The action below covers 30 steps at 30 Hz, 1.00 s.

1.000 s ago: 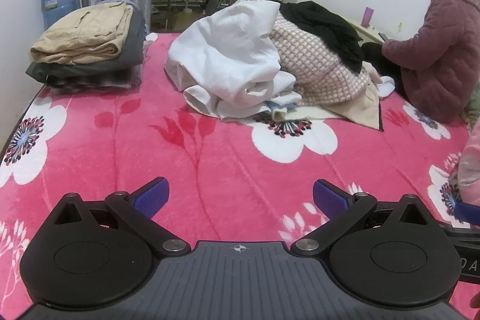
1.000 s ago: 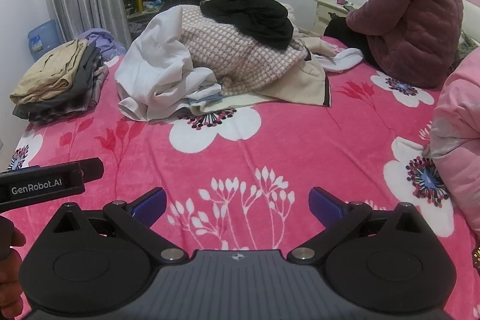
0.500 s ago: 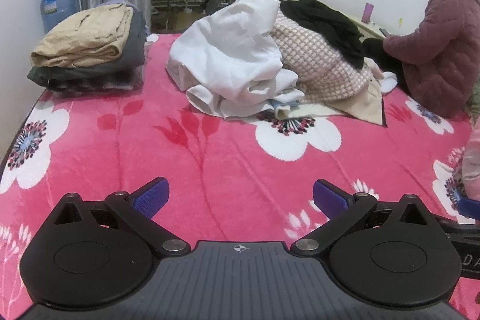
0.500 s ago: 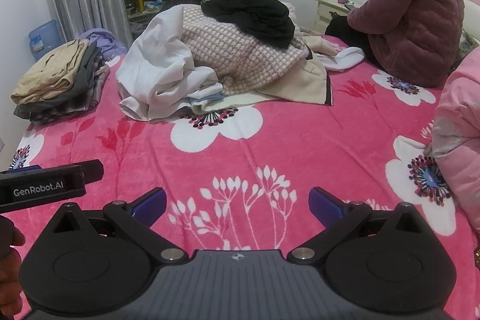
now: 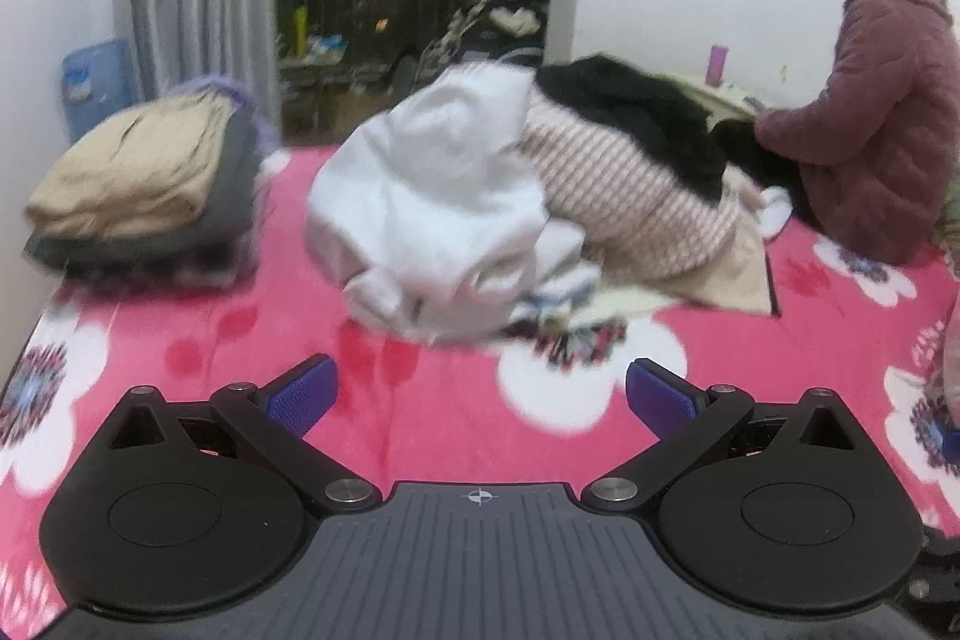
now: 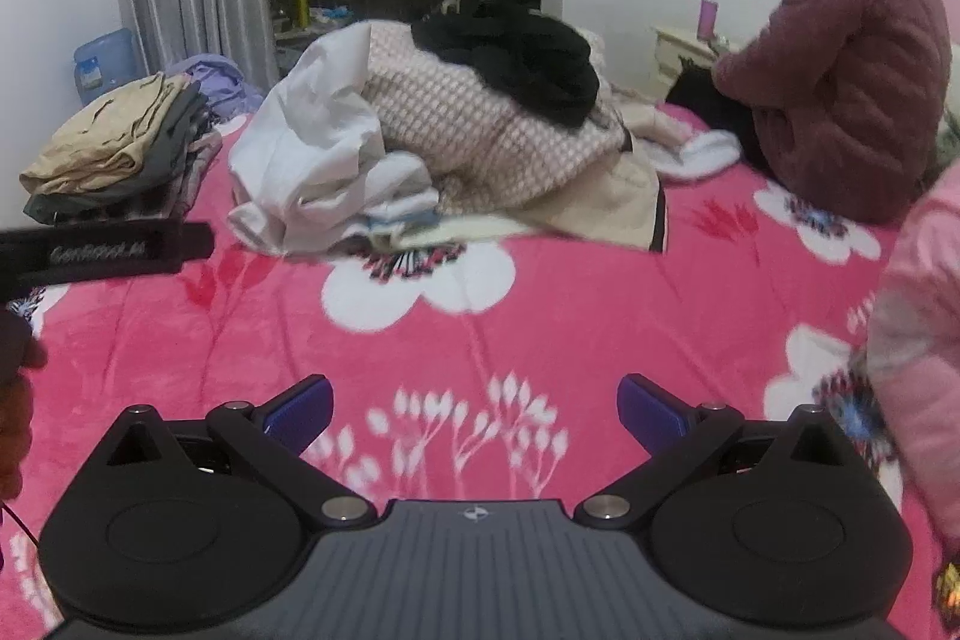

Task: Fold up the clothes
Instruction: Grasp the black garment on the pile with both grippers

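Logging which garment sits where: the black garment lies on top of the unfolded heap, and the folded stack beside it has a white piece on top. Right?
Not quite. The black garment does top the heap, but the folded stack has a tan piece on top, as the right wrist view shows.

Right tongs [image 6: 474, 409] gape empty over the pink blanket [image 6: 570, 292], facing the clothes heap [image 6: 432, 142].
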{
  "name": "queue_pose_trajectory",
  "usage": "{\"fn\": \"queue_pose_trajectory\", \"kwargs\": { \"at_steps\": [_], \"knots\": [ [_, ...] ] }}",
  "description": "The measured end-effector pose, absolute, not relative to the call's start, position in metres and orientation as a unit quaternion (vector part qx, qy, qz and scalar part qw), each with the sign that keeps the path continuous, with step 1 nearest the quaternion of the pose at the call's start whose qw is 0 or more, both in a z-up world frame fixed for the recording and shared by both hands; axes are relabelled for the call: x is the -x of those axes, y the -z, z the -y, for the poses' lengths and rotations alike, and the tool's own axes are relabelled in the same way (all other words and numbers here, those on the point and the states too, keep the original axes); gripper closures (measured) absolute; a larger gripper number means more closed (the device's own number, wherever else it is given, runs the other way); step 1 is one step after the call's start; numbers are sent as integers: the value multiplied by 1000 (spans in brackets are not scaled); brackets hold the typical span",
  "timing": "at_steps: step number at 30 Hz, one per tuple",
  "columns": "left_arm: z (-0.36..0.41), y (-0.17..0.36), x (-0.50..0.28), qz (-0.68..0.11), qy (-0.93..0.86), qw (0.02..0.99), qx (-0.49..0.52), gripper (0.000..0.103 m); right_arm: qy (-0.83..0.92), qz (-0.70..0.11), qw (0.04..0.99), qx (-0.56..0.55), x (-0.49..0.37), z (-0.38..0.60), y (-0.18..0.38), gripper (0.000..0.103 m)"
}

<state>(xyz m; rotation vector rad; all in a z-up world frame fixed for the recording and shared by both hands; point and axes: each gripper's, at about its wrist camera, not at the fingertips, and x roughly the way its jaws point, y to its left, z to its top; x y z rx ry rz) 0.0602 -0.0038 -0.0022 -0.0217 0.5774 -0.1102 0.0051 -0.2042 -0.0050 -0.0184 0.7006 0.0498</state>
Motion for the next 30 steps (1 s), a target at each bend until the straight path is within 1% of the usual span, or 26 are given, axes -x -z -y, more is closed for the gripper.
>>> {"fn": "queue_pose_trajectory", "kwargs": {
  "at_steps": [5, 11, 15, 18, 20, 21, 24, 25, 26, 27, 28, 29, 30],
  "knots": [
    [29, -7, -107, -220, 91, 971, 0, 0, -19, -306, 952, 11, -53, 227, -2, 0],
    [67, -18, -185, -155, 142, 978, 7, 0, -7, -236, 972, 19, -141, 267, -14, 0],
    [94, -23, -247, -144, 153, 978, 13, 0, -17, -204, 979, -3, -208, 293, -19, 0],
    [110, -25, -288, -141, 149, 978, 36, 0, -35, -202, 978, -41, -266, 309, -15, 0],
    [125, -25, -314, -152, 146, 977, 21, 1, -47, -200, 976, -66, -305, 319, -12, 3],
    [127, -22, -321, -154, 138, 978, 18, 1, -52, -200, 975, -77, -324, 324, -11, 7],
    [132, -13, -342, -168, 116, 979, 15, 13, -58, -217, 971, -82, -367, 326, 0, 12],
    [131, -9, -351, -184, 117, 976, 25, 14, -58, -225, 969, -82, -373, 324, 5, 13],
    [126, -6, -360, -198, 120, 972, 43, 19, -59, -234, 967, -82, -379, 323, 9, 14],
    [121, -1, -365, -210, 115, 969, 58, 25, -59, -243, 965, -82, -385, 322, 14, 17],
    [117, 5, -370, -222, 109, 966, 74, 28, -59, -251, 963, -81, -391, 320, 19, 20],
    [113, 12, -373, -234, 108, 963, 85, 35, -59, -260, 961, -81, -397, 319, 24, 21],
    [111, 15, -371, -230, 105, 964, 82, 39, -60, -268, 958, -81, -403, 318, 28, 25]
  ]
}}
